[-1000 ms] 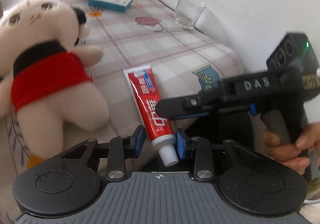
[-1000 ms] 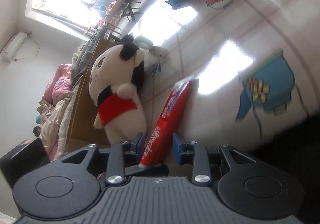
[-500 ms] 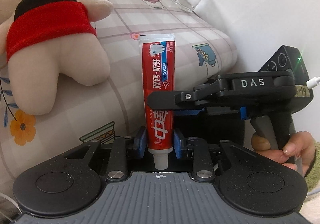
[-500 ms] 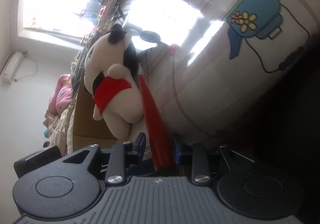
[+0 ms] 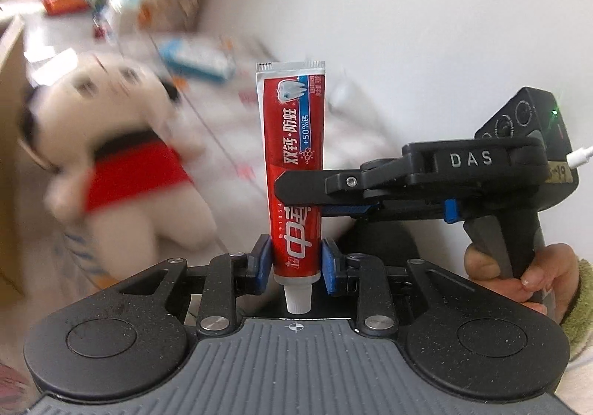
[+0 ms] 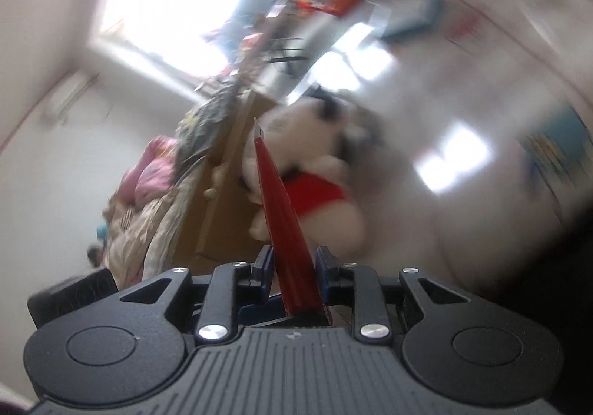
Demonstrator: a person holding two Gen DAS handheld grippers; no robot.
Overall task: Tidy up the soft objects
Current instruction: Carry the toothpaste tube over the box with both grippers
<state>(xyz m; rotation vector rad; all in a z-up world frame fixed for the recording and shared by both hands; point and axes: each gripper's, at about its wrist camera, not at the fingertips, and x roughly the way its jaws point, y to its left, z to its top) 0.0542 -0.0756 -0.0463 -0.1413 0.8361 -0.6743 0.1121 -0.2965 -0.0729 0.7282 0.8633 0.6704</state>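
Note:
A red toothpaste tube [image 5: 294, 170] stands upright off the table, white cap down. My left gripper [image 5: 292, 263] is shut on its lower end, the blue pads pressing both sides just above the cap. My right gripper [image 5: 292, 194] reaches in from the right and is clamped across the tube's middle. In the right wrist view the toothpaste tube [image 6: 285, 229] shows edge-on as a red wedge, with my right gripper [image 6: 292, 263] shut on it. A cream plush toy [image 5: 122, 163] in a red top lies on the table to the left, also visible as the plush toy [image 6: 326, 185] behind the tube.
The table wears a checked cloth [image 5: 237, 126], blurred by motion. A blue and white box [image 5: 196, 59] lies farther back. A cardboard box [image 6: 222, 200] stands beside the table's left edge. A person's hand [image 5: 519, 278] holds the right gripper's handle. A white wall runs along the right.
Both grippers closed on the toothpaste tube where it lay on the cloth and lifted it. It now stands upright in the air, and the plush toy and table sit lower and farther off.

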